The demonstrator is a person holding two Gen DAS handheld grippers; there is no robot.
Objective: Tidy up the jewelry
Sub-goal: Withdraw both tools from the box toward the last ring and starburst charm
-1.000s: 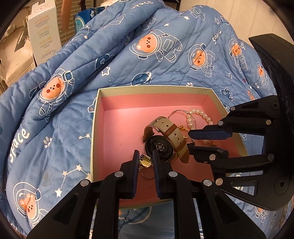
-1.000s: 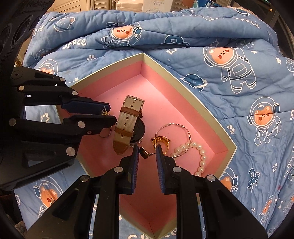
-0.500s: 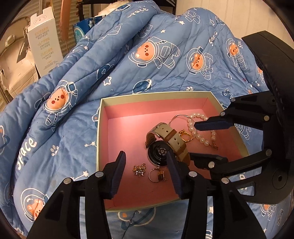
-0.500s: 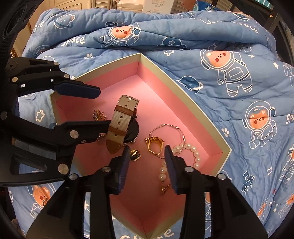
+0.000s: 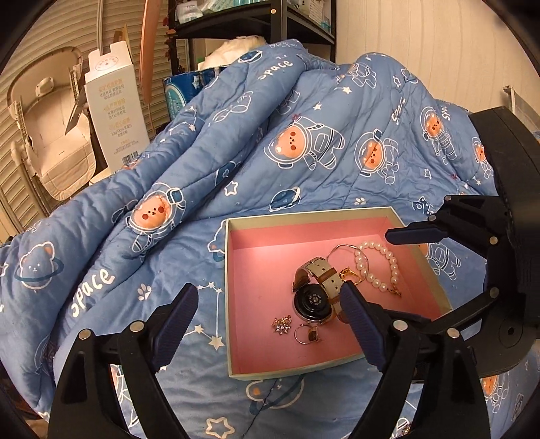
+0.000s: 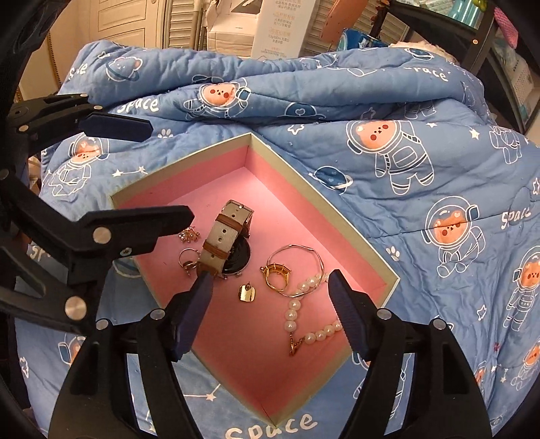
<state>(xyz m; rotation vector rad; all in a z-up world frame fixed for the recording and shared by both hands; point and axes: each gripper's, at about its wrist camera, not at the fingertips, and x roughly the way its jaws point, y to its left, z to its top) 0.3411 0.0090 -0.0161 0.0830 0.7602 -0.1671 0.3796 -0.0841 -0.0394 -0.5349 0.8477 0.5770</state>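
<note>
A: What does everything sit on?

B: A blue quilt printed with astronaut bears, bunched into folds toward 12 o'clock. Behind it, at 10 o'clock in the left view, stand a white carton and a beige folding seat; a dark shelf rack rises at 12.

A: And the container?

B: One open box with a pink lining and pale rim, resting on the quilt. In the right view it lies corner-on, a point toward 12 and another toward 6.

A: What is inside?

B: A watch with a beige and brown strap near the middle. At its 9 o'clock lies a small sparkly earring, and below that a thin ring. At the watch's 5 o'clock sits a small gold charm, possibly an earring. A gold ring lies at 3, touching a wire bangle, and a pearl bracelet trails toward 5.

A: The grippers?

B: The left gripper and right gripper both have jaws spread wide, holding nothing, above the box's near edges.
</note>
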